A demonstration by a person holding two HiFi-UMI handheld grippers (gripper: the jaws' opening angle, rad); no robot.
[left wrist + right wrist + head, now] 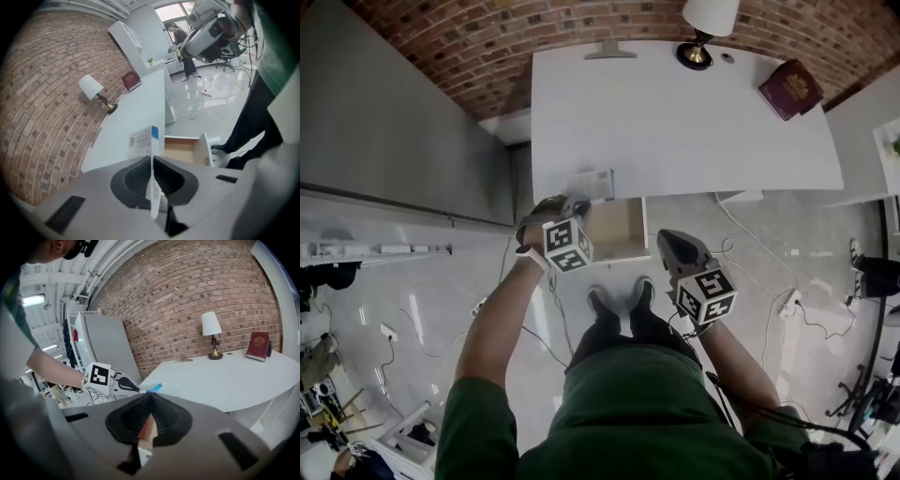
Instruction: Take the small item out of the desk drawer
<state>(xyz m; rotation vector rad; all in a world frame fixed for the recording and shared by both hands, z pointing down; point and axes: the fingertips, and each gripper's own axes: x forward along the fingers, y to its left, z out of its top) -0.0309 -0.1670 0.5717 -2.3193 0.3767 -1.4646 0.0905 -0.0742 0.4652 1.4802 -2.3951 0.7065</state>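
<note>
The small item is a thin white box with a blue edge (592, 184). My left gripper (579, 204) is shut on it and holds it over the front edge of the white desk (675, 122), just left of the open wooden drawer (617, 232). In the left gripper view the box (144, 139) stands on edge between the pads, with the drawer (185, 151) beyond it. My right gripper (667, 240) hangs to the right of the drawer, away from the desk, jaws together (150, 395). Low in their gap shows a thin orange and white sliver that I cannot identify.
A lamp (703, 28) and a dark red book (790, 88) stand at the desk's far side. Cables and a power strip (787, 302) lie on the shiny floor to the right. A grey cabinet (384, 112) is on the left. The person's feet (619, 302) stand below the drawer.
</note>
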